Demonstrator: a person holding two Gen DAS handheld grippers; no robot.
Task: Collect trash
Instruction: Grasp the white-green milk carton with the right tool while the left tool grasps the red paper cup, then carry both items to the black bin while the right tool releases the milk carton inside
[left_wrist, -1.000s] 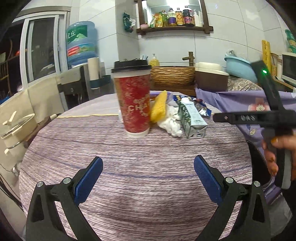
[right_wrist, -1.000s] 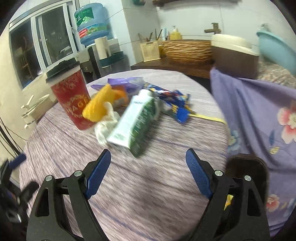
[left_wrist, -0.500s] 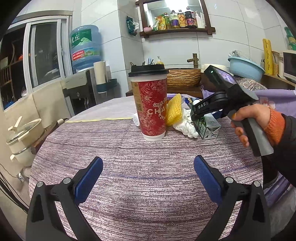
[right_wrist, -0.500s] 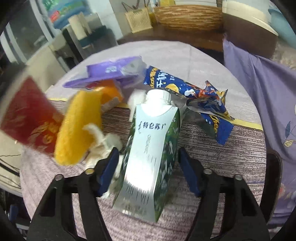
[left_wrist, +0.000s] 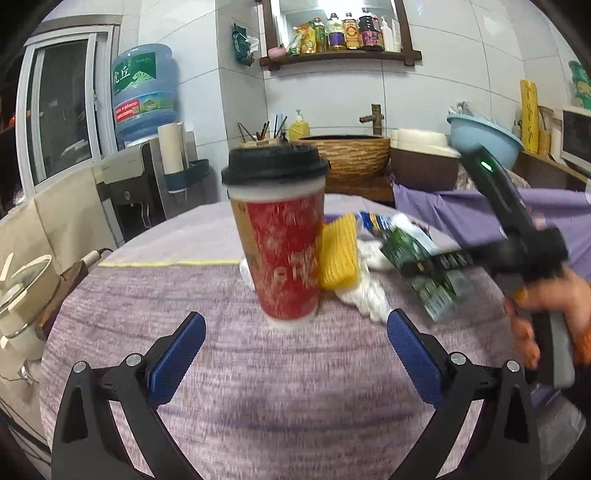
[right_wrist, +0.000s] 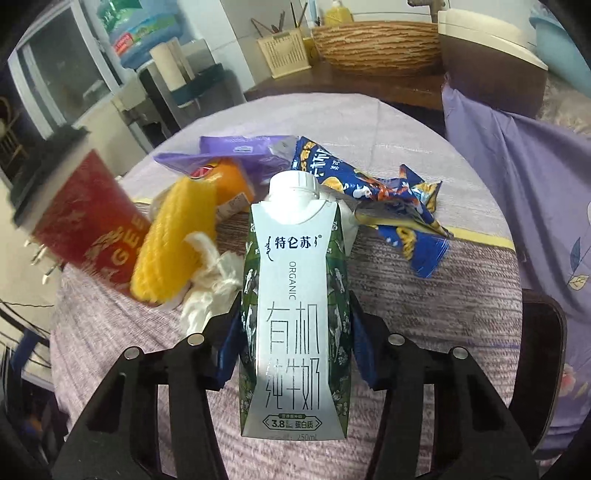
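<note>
Milk carton (right_wrist: 295, 295) clamped in right gripper (right_wrist: 291, 343) | left gripper (left_wrist: 295, 354) wide open, empty, near red cup (left_wrist: 284, 251) | wrappers (right_wrist: 388, 192), tissue (right_wrist: 210, 284) uncollected: early.

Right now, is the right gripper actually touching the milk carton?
Touching. The right wrist view shows the right gripper with both blue pads pressed against the sides of the milk carton, no gap on either side.

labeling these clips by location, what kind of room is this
Most likely a home kitchen or dining corner. A wall shelf of sauce and oil bottles hangs over a basin with a faucet, a water dispenser jug stands by the window, and snack trash sits on a cloth-covered round table.
</note>
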